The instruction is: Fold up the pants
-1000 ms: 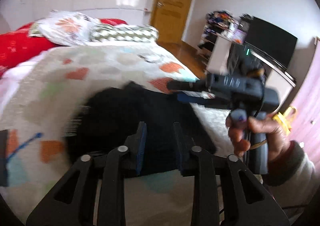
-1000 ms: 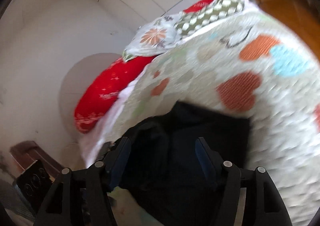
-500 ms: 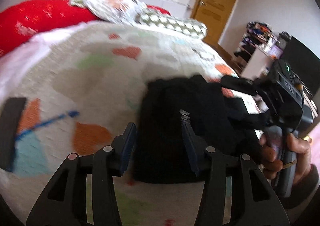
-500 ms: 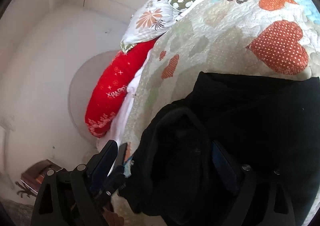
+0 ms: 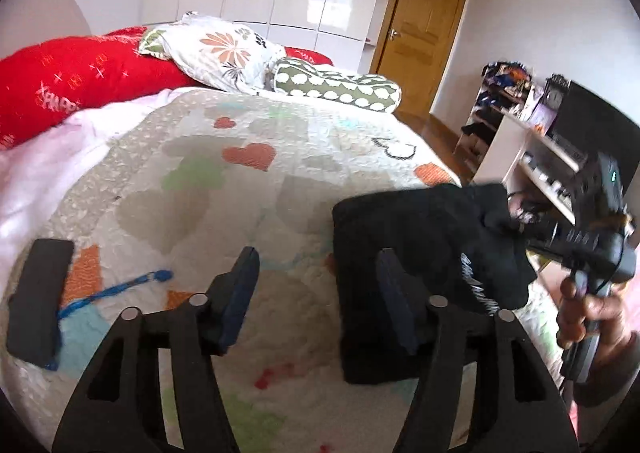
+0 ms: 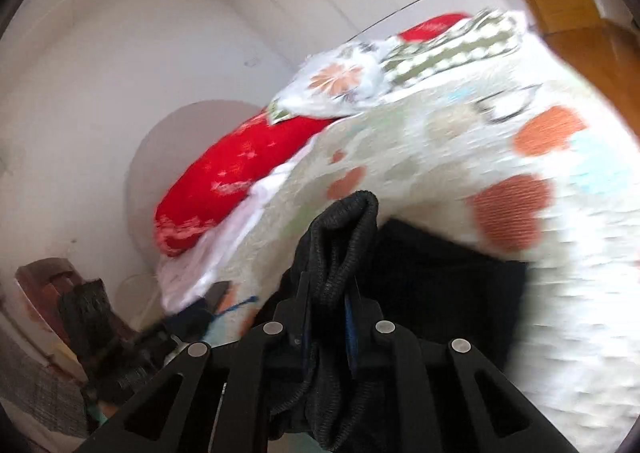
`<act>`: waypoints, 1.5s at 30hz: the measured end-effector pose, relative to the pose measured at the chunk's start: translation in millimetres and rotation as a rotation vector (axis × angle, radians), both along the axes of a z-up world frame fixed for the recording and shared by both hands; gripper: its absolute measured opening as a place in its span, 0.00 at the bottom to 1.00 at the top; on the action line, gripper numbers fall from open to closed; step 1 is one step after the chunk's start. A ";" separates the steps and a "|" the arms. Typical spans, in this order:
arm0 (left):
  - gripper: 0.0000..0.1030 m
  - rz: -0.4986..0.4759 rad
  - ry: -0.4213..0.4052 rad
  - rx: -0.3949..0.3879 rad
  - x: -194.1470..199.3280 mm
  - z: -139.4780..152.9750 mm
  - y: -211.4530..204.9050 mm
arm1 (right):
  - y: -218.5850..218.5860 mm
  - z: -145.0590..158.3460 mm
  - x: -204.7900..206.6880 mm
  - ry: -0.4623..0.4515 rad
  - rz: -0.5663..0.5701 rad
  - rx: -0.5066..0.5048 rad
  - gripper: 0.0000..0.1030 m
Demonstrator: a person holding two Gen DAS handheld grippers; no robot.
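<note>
Between your right gripper's [image 6: 326, 323] closing jaws sits a bunched fold of the black pants [image 5: 412, 253], which lie on the heart-print quilt [image 5: 224, 189], while your left gripper [image 5: 316, 281] hovers beside them, jaws opening over bare quilt.

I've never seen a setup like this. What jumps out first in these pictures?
Probably the black pants lying folded on the heart-patterned quilt, one bunched edge pinched in the right gripper. Next, the bright red pillow at the head of the bed, and the left gripper opening over bare quilt beside the pants.
</note>
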State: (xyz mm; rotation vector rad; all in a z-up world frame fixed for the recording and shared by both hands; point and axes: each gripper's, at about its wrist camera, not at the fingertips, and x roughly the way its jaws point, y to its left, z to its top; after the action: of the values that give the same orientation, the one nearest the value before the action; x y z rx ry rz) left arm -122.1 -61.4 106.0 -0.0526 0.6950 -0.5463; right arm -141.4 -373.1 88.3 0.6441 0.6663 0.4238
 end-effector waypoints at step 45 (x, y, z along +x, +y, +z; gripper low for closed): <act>0.71 -0.111 0.165 0.115 4.5 -65.5 -72.9 | 65.1 -51.2 118.3 0.241 0.044 -0.672 0.39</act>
State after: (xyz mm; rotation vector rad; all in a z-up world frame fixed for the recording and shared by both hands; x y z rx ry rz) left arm -117.6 -134.3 40.5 0.0488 0.8925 -0.6117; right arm -23.1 -307.9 37.1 0.0387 0.9911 0.1410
